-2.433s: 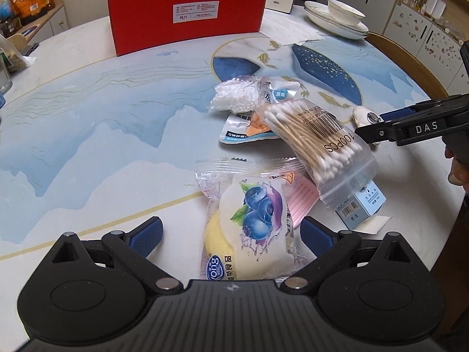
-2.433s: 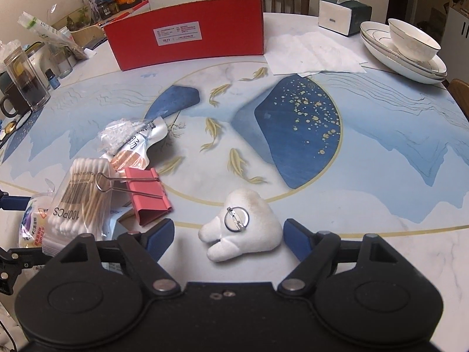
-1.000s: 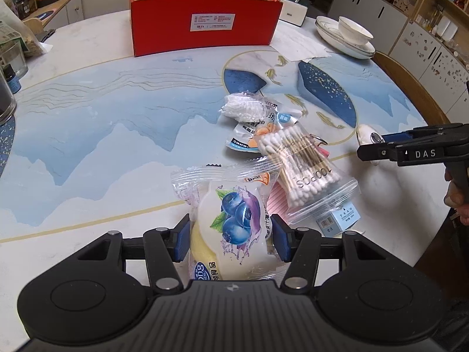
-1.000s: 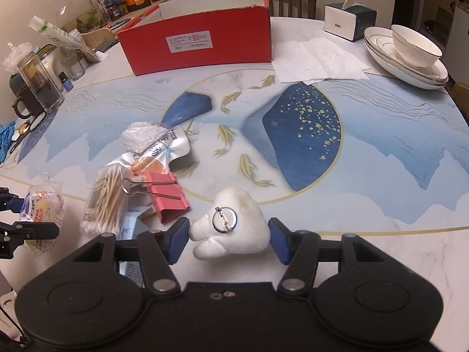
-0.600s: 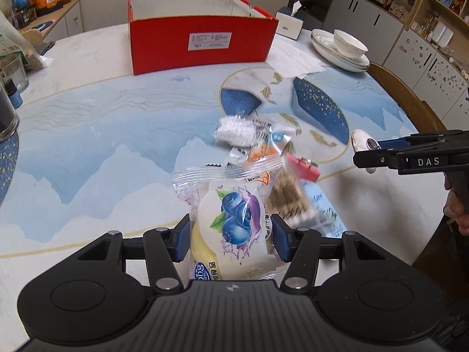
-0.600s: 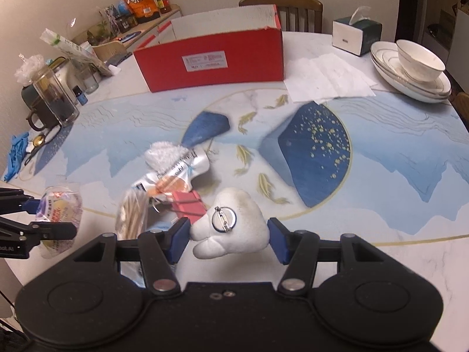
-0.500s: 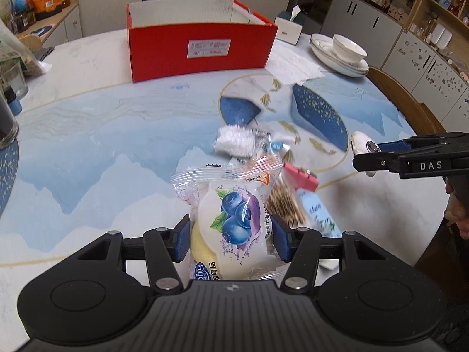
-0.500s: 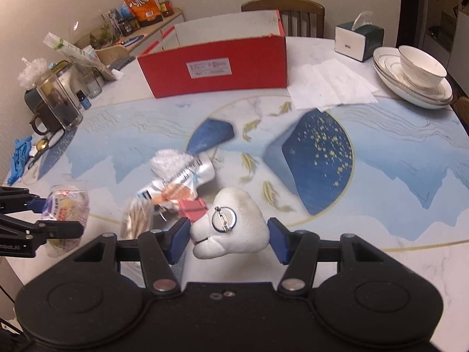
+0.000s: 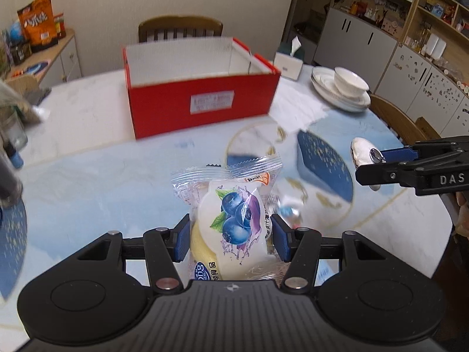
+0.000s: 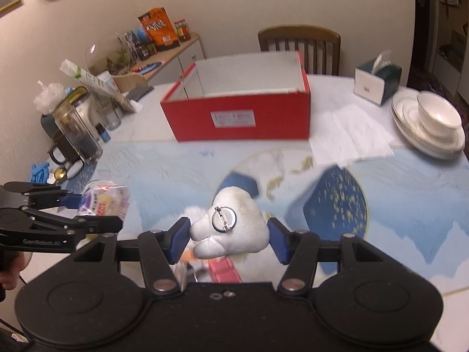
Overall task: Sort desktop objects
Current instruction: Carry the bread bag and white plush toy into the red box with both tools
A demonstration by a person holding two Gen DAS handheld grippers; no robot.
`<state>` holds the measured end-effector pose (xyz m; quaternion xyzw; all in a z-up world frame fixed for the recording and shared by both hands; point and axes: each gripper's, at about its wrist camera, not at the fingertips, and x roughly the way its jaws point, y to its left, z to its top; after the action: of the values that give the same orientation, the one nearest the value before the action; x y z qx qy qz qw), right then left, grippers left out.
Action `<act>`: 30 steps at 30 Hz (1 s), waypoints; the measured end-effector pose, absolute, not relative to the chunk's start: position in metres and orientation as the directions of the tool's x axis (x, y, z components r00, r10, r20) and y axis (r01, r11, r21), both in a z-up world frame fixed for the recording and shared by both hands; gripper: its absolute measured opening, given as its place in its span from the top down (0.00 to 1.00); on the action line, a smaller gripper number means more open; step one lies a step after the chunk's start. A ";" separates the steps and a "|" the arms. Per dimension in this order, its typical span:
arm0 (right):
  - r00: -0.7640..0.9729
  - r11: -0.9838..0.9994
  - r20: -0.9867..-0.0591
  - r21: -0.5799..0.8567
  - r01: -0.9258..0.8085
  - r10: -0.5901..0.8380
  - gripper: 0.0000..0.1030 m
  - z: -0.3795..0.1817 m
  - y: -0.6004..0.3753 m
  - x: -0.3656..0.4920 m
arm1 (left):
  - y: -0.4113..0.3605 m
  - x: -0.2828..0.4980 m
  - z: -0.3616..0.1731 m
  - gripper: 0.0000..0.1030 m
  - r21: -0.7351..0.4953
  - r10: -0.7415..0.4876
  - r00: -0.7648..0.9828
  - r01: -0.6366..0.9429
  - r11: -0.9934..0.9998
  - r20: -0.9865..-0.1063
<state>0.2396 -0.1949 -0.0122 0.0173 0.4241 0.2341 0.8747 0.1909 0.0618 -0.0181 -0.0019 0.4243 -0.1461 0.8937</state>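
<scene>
Blueberry snack pkt (image 9: 234, 220) betw left gripper (image 9: 230, 240) fingers (image 9: 181, 239), red box (image 9: 202, 88) beyond

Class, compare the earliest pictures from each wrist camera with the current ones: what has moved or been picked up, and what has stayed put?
The left claw closed on the blueberry snack packet and lifted it off the table. The right claw closed on the white plush brooch and lifted it too. Both now view the red box from higher, showing its inside. The box, stacked plates and tissue box stayed put.

Label on the red box (image 9: 212, 102) too blurred to read, items low centre behind the snack packet (image 9: 231, 223) smeared, hand (image 10: 10, 275) cut off lower left
</scene>
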 end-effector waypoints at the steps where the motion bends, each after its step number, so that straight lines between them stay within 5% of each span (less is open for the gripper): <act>1: 0.534 0.888 -0.730 0.226 -0.402 0.427 0.45 -0.009 -0.193 0.243 | 0.062 0.196 -0.016 0.47 -0.122 -0.261 0.606 0.261 0.958 -0.751; 30: 0.712 0.918 -0.633 -0.006 -0.397 0.304 0.45 0.030 -0.127 0.391 | 0.070 0.382 0.033 0.47 0.040 -0.160 0.737 0.246 0.968 -0.656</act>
<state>0.3911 -0.1270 0.0303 -0.0709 0.3284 0.1899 0.9225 0.3817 0.0702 0.0326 0.0621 0.3456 -0.1092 0.9299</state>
